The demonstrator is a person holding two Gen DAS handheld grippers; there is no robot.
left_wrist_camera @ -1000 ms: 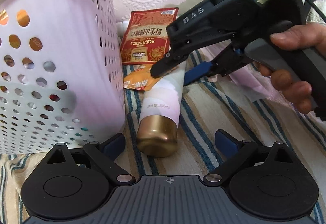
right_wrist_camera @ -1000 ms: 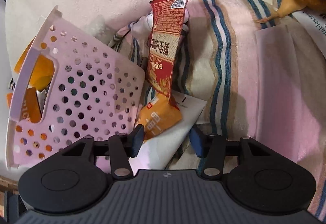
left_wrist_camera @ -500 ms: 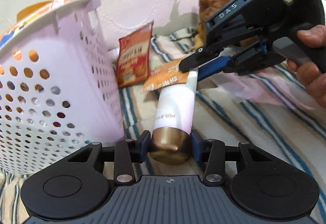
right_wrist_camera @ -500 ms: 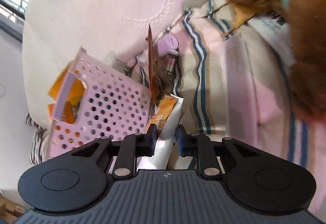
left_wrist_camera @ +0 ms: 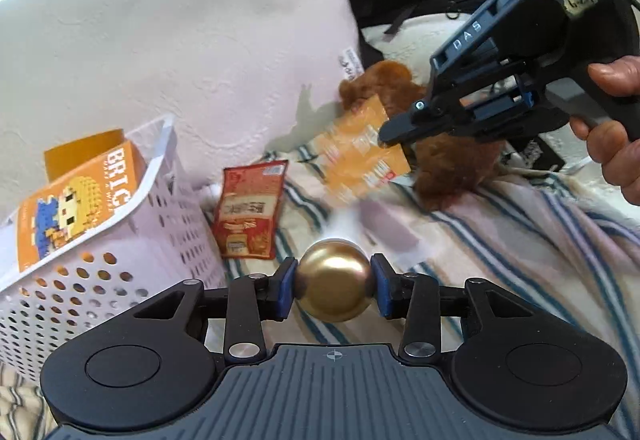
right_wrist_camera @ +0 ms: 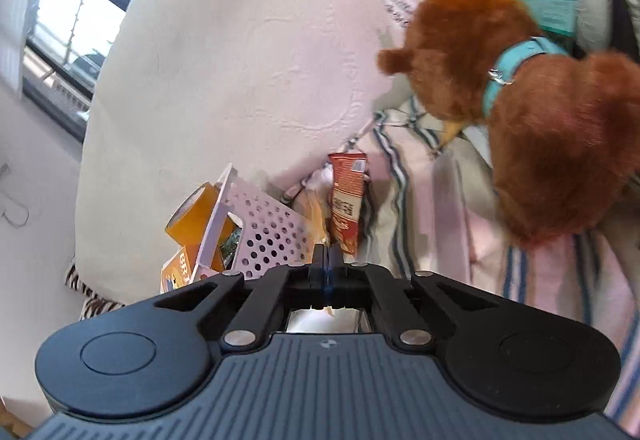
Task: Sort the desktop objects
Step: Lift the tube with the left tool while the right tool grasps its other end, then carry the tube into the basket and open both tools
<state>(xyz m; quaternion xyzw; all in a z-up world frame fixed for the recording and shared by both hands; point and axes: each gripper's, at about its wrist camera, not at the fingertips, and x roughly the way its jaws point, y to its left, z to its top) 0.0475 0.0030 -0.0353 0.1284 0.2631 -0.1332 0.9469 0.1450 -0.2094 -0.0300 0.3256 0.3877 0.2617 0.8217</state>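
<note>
Left gripper [left_wrist_camera: 334,290]: jaws clamped on the gold cap of a tube [left_wrist_camera: 335,287], lifted clear of the striped bedding.
Right gripper [left_wrist_camera: 390,134]: jaws pinched tight on an orange packet [left_wrist_camera: 360,152], carried aloft.
Basket [left_wrist_camera: 120,240]: nearby, likely destination for both.

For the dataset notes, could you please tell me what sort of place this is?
Probably a bedroom or living room at home: a striped blanket, a big cream cushion, a brown plush toy and a window.

The tube's cap [left_wrist_camera: 335,286] is glossy gold metal-look. The basket [left_wrist_camera: 120,260] is matt perforated plastic. The plush toy [right_wrist_camera: 540,112] is shaggy, the bedcover [left_wrist_camera: 520,240] woven cloth.
</note>
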